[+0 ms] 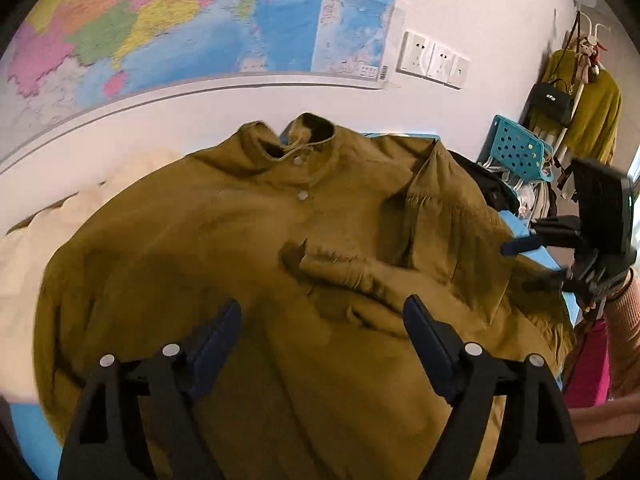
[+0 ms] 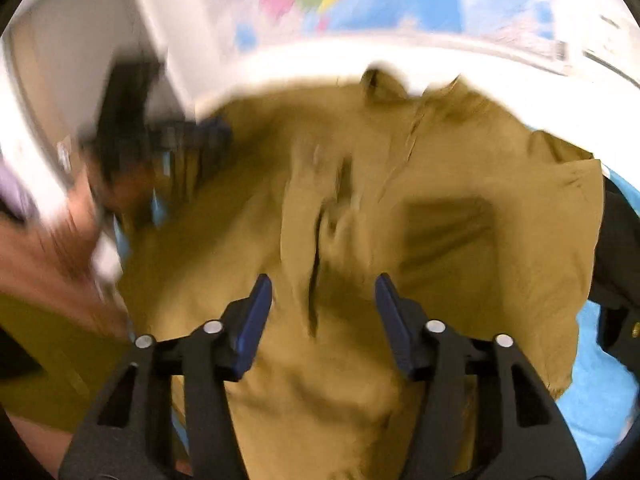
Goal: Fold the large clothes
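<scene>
An olive-brown jacket (image 1: 240, 240) lies spread front-up on a blue-covered table, collar toward the wall, snaps down its middle. One sleeve (image 1: 360, 276) is folded across the chest. My left gripper (image 1: 322, 320) is open and empty, hovering above the jacket's lower front. My right gripper (image 2: 322, 296) is open and empty above the jacket (image 2: 400, 220); its view is motion-blurred. The right gripper also shows at the right edge of the left wrist view (image 1: 532, 264), beside the jacket's side. The left gripper shows blurred at the left of the right wrist view (image 2: 192, 136).
A coloured map (image 1: 160, 24) and wall sockets (image 1: 434, 60) are on the wall behind. A cream cloth (image 1: 24, 248) lies at left. A teal perforated basket (image 1: 516, 148), dark clothes and a rack with a yellow-green garment (image 1: 588, 116) stand at right. Blue table cover (image 2: 600, 400) shows at right.
</scene>
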{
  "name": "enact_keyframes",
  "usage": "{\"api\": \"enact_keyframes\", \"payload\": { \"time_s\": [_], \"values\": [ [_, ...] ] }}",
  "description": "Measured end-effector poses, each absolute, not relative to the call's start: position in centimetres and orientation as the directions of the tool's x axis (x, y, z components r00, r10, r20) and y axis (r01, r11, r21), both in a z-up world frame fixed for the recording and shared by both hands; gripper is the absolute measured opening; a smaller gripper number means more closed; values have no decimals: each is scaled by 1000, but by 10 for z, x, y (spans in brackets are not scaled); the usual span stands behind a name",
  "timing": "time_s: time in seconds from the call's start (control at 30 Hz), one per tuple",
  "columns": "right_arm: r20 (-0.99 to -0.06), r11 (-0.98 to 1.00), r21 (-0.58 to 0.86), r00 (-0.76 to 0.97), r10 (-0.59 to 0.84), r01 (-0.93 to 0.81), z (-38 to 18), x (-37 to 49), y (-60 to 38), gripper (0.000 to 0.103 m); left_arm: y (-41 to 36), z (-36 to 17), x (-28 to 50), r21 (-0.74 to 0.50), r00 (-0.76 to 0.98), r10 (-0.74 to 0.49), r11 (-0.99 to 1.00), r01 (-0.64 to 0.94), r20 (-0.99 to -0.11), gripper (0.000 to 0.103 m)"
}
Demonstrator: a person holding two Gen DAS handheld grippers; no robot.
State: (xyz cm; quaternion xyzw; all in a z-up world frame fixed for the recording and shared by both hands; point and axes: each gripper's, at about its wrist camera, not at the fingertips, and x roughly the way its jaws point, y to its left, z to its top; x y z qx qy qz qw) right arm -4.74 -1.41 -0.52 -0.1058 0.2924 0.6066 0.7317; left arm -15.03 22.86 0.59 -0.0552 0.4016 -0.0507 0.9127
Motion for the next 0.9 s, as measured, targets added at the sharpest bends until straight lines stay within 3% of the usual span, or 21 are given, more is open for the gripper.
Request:
{"api": "enact_keyframes", "payload": {
  "time_s": [0.27,0.3,0.33,0.43,0.57,0.77,0.87,0.9],
  "values": [
    [-613,244,341,-18,790,-908,-46,-16,83,56,227,7,-141,-197,669,-168,980,33,-724,80],
    [-605,242,340,-15,796,-909,-46,-17,87,35,230,6,-145,-211,668,-173,977,25,-724,80],
    [-587,225,335,-15,810,-915,-43,-20,88,25,233,5,-147,-221,666,-177,975,18,-725,80],
    [-548,177,188,47,835,-966,-29,-54,76,11,246,6,-158,-280,666,-214,960,8,-715,80],
    [-552,32,-25,40,833,-999,-29,-128,62,10,257,7,-176,-315,682,-236,949,8,-693,80],
    [-724,-83,-128,36,689,-988,-85,-167,59,10,256,-15,-176,-378,605,-301,926,-1,-738,82],
    [-675,-7,-71,43,737,-997,-70,-150,42,14,251,-19,-169,-370,588,-297,929,-5,-752,82],
    [-621,43,-34,55,782,-998,-56,-137,36,21,249,-18,-168,-358,592,-287,934,-2,-753,82]
  ]
}}
